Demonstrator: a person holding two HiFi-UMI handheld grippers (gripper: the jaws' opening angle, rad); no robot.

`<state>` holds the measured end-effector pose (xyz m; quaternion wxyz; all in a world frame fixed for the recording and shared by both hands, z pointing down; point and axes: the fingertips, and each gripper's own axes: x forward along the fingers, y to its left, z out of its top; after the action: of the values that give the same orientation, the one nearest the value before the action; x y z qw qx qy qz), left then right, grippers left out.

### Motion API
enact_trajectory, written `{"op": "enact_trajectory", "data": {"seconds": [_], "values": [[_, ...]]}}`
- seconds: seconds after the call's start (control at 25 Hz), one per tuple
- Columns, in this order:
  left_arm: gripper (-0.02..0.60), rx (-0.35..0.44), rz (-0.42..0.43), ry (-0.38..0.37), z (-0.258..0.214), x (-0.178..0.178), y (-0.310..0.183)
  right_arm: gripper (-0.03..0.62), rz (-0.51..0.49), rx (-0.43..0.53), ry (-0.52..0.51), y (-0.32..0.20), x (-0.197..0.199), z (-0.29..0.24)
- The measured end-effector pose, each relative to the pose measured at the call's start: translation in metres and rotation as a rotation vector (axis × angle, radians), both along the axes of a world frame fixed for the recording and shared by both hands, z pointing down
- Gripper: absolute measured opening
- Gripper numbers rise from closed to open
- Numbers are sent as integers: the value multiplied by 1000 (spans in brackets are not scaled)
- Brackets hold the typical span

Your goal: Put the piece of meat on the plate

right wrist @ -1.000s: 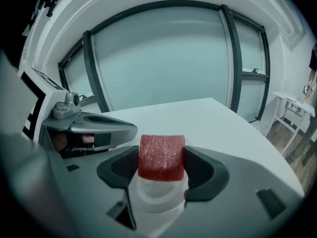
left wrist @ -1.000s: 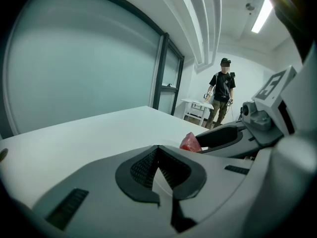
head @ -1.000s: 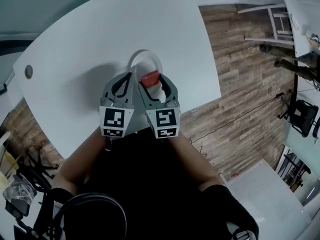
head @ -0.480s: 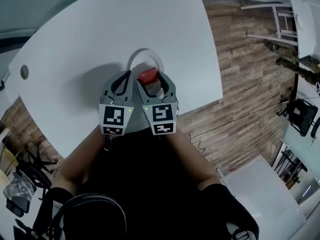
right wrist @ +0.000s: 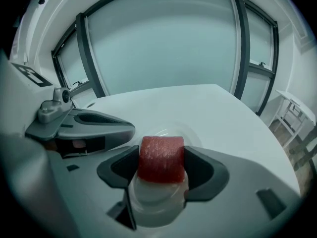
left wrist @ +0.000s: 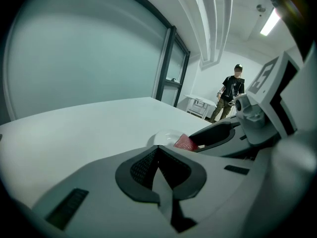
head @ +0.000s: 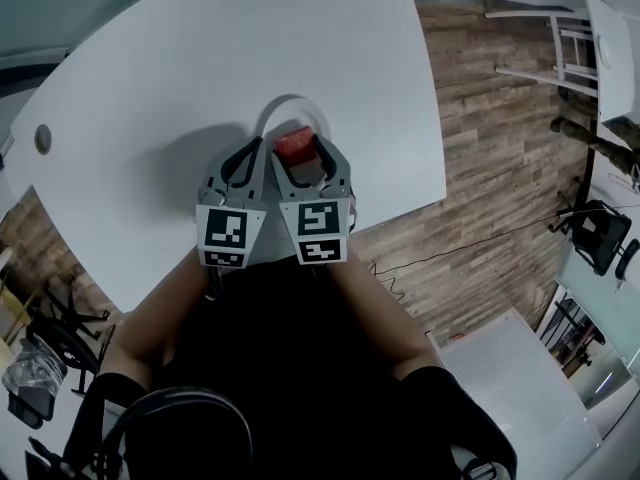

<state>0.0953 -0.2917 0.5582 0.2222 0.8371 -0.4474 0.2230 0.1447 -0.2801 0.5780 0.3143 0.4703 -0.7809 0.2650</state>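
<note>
My right gripper (right wrist: 161,165) is clamped on the piece of meat (right wrist: 161,157), one jaw pressing each side of the red block; the block stands upright between them. In the head view the meat is directly over the plate (head: 285,101), which sits on the white counter (head: 200,58); in the right gripper view I see the plate's floor just beneath the block. I cannot tell if the underside already touches it. My left gripper (left wrist: 157,155) has its jaws together with nothing between them; it waits just beside the right one. I judge the carrying part as done, since the meat is above its goal; what is left is to lower it if needed, to part the jaws, and to draw the gripper back without dragging the meat off the plate.
</note>
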Motion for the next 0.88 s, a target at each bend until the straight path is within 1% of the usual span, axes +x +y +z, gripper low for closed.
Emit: {"op": "enact_trajectory", "data": {"seconds": [0.4, 0.72, 0.88], "values": [[-2, -9, -15, 0, 3, -6, 0, 286, 2, -14, 9, 1, -2, 5], [-2, -5, -17, 3, 2, -2, 1, 285, 32, -20, -28, -2, 0, 4], [0, 10, -11, 0, -3, -3, 1, 287, 31, -15, -23, -2, -1, 1]]}}
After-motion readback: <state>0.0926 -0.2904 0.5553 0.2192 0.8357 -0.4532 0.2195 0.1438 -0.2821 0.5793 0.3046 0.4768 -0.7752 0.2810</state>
